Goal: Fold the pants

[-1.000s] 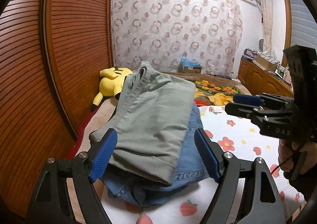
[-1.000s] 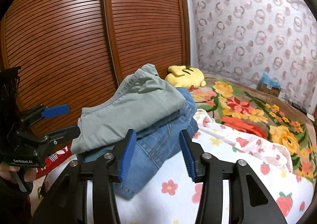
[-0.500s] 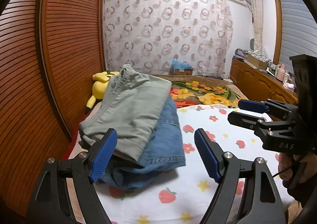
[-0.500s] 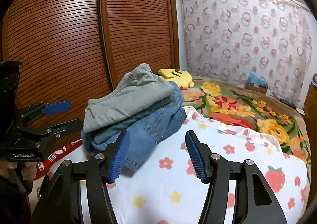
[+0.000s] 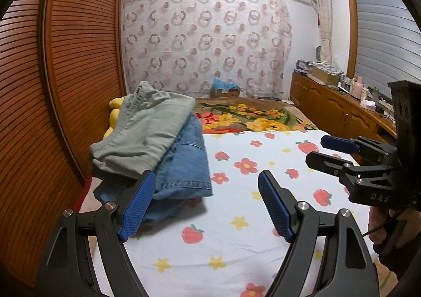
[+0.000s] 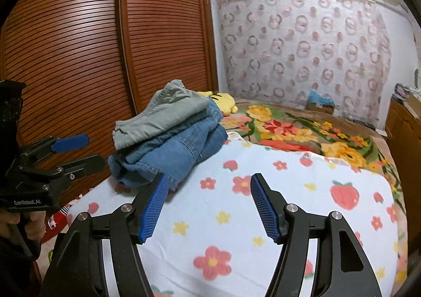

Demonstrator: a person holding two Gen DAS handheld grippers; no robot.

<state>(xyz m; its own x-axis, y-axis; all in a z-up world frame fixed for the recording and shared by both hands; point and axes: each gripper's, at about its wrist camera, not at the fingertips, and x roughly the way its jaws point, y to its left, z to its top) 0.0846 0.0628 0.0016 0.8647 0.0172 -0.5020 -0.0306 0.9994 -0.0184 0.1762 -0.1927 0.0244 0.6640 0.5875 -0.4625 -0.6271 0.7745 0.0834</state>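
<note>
Left gripper (image 5: 205,206) jaws wide apart, nothing between them; right gripper (image 6: 209,207) jaws have just been opening, also empty, over bare strawberry-print sheet (image 5: 236,231). Two folded pants stacked at the bed's left edge beside the slatted wardrobe door (image 6: 79,60): grey-green pants (image 5: 147,134) on top of blue jeans (image 5: 184,165). Both grippers sit off the stack, not touching it. One yellow plush toy (image 6: 223,101) behind the stack, one floral blanket (image 6: 302,134) further back, one box (image 5: 225,89) by the curtain.
</note>
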